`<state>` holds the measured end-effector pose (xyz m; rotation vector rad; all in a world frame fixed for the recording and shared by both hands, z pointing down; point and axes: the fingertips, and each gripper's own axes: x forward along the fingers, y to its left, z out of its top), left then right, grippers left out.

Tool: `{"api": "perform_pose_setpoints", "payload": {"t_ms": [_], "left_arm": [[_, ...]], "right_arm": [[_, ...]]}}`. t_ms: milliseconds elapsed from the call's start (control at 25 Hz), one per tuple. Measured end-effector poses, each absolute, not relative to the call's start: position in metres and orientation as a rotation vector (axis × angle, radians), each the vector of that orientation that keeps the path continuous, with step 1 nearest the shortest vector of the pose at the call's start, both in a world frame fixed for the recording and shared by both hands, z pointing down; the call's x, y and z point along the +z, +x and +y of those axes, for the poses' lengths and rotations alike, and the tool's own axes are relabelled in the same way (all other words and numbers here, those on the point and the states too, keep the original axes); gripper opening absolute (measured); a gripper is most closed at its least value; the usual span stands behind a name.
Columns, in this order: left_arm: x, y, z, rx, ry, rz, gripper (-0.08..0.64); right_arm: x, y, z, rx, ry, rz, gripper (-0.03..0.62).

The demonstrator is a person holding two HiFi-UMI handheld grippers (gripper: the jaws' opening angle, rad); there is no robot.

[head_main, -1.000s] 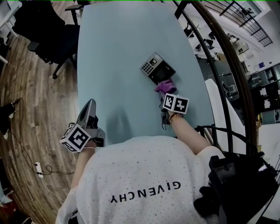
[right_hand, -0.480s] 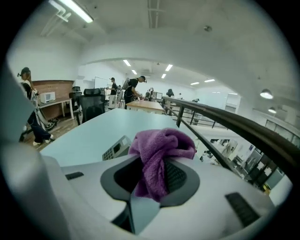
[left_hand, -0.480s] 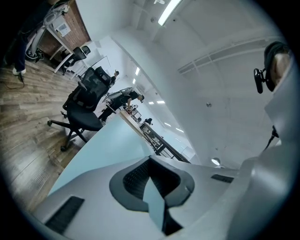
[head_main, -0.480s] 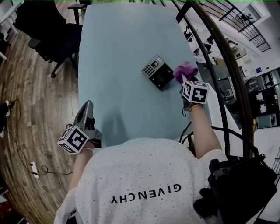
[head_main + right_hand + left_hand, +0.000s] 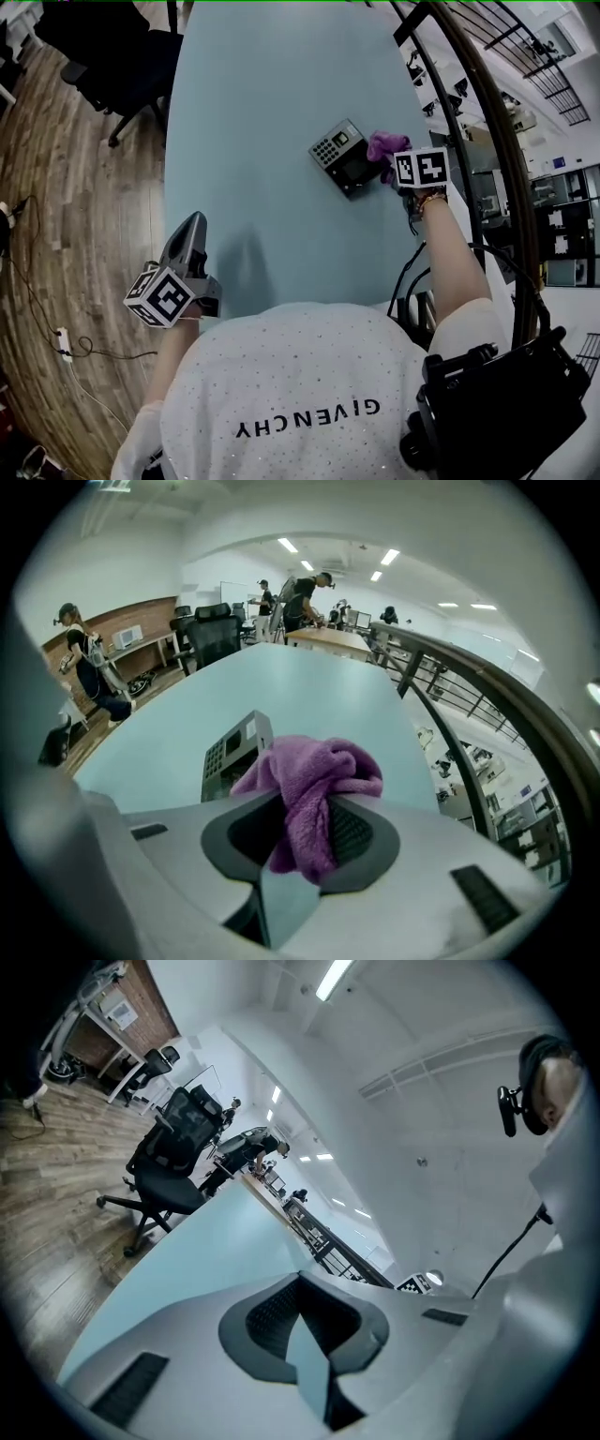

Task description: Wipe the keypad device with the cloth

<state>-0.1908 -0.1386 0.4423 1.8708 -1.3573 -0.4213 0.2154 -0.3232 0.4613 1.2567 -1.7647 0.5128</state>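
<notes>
A long pale blue-green table [image 5: 262, 112] runs away through an open-plan office, with wooden floor and black office chairs [image 5: 112, 66] on its left and a dark curved railing [image 5: 487, 122] on its right. The grey-and-black keypad device [image 5: 342, 155] lies on the table's right side, about halfway up. Its long axis runs diagonally, keypad end far-left and dark panel end near-right.

The right gripper [image 5: 305, 832] is clamped on a bunched purple fleece cloth [image 5: 314, 789], which spills out beyond the jaws. In the head view the cloth sits at the device's right edge, so the device lies just left of this gripper and a little ahead of it. A wiping stroke would probably need to travel leftward along that diagonal.

The left gripper [image 5: 192, 225] rests at the table's near-left edge, jaws together on nothing, well apart from the device.

The cloth covers the right jaw tips in the head view. It also hides the device's right part in the right gripper view. Whether cloth and device actually touch cannot be told.
</notes>
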Motion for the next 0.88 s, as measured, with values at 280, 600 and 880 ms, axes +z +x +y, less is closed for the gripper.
{"api": "perform_pose_setpoints", "payload": {"t_ms": [280,600,880], "left_arm": [[0.455,-0.193,-0.15,-0.432,1.819,-1.387,0.011],[0.465,-0.202,-0.15,-0.363,1.813,-1.415,0.012],[0.474,-0.208,-0.145,-0.345,1.774,-1.43,0.011]], "right_arm": [[0.466,0.183,-0.344,0.482,1.142,-1.81,0.104],[0.468,0.154,-0.38,0.641,1.166,-1.897,0.104],[0.467,0.129,-0.406,0.715,1.173,-1.95,0.104]]}}
